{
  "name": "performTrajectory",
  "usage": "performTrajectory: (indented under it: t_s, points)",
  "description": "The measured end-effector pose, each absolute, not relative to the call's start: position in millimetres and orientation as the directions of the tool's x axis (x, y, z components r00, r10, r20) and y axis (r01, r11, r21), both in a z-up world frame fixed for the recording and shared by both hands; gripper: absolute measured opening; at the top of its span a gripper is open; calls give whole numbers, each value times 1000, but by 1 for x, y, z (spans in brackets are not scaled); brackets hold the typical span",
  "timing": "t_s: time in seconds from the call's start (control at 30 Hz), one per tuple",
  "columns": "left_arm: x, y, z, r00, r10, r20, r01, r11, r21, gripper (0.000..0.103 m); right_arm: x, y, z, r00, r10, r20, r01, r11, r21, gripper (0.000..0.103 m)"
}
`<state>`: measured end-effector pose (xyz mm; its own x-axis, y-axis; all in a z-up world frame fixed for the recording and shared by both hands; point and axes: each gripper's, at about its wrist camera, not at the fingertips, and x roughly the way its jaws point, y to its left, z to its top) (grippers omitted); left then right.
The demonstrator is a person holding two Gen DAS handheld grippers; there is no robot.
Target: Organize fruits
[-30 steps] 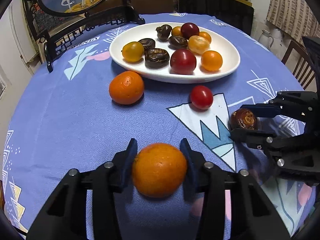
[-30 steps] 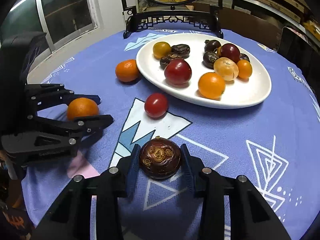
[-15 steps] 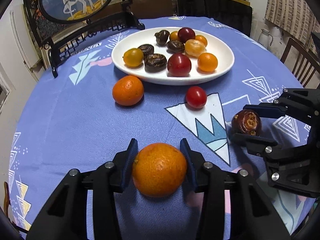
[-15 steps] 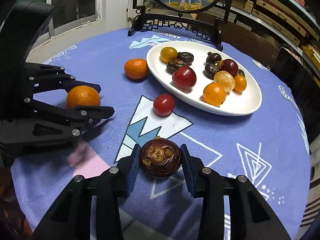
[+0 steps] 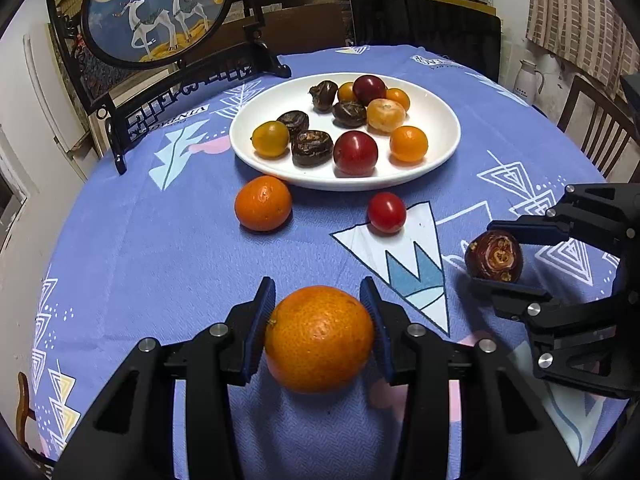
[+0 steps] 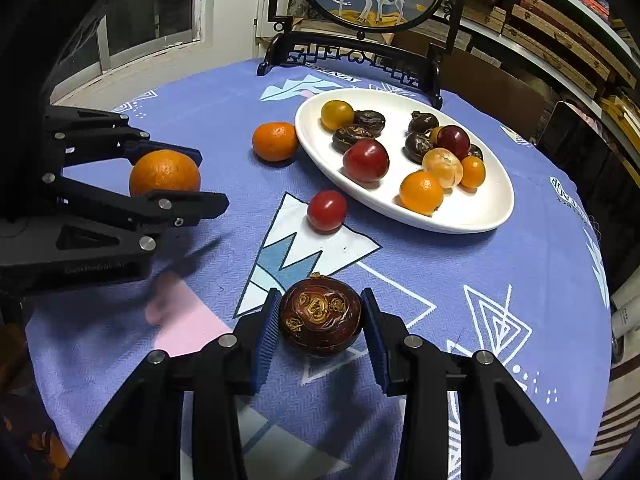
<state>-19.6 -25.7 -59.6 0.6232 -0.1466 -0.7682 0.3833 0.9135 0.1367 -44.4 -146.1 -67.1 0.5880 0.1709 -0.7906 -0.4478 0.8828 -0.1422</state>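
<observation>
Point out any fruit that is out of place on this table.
Two fruits lie loose on the cloth just short of the plate: an orange and a red tomato. Everything else on the table sits on the plate. Nothing looks spilled or damaged.

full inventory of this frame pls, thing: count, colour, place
plate: 1, white, far middle of table
fruit on plate: about 11, orange, red, yellow, dark brown
loose orange: 1, orange, on cloth by plate's near rim
tomato: 1, red, on cloth near plate
tablecloth: 1, blue, patterned, covers table
deer screen: 1, black frame, behind plate
chairs: 2, dark, far side
left tongs: shut on big orange
right tongs: shut on brown fruit
</observation>
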Motion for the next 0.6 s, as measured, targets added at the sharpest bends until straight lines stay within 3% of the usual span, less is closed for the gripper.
performTrajectory:
  t_s: [0.6]
  points:
    - [-14,-32,-64,643,-122,-756,389,902,186,43,-41,-146,-72,554,213,-805,-465,881,-87,41]
